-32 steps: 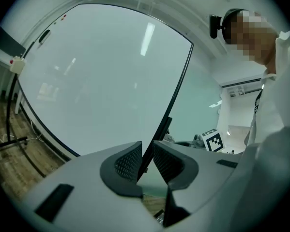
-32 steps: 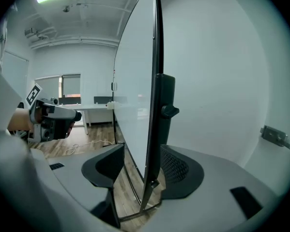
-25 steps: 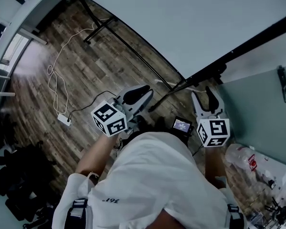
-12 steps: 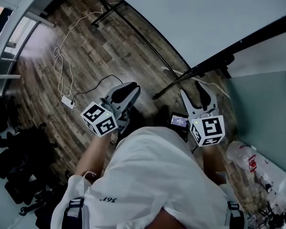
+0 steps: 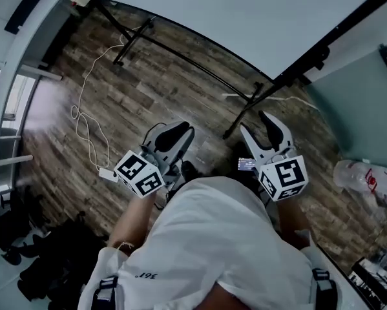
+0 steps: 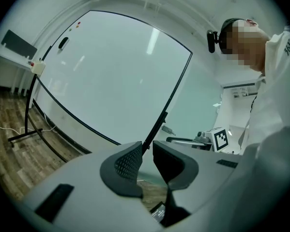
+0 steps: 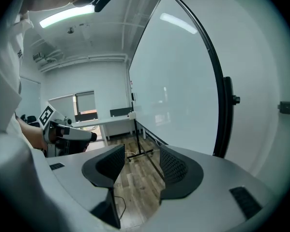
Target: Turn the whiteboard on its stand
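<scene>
Large white black-framed whiteboard (image 5: 245, 18) on black metal stand (image 5: 174, 55), dark wood-plank floor (image 5: 148, 89) beneath. White cable (image 5: 90, 131) on floor beside whiteboard. Left hand-held gripper (image 5: 174, 133) jaws narrowly apart, right hand-held gripper (image 5: 271, 128) jaws wider; both empty, short of whiteboard.

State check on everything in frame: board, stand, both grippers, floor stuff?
whiteboard: mounted on its stand, neither gripper touching it.
stand: feet on the floor.
left gripper: jaws slightly apart, empty.
right gripper: jaws apart, empty.
power strip: lying on the floor, white cable looped beside it.
</scene>
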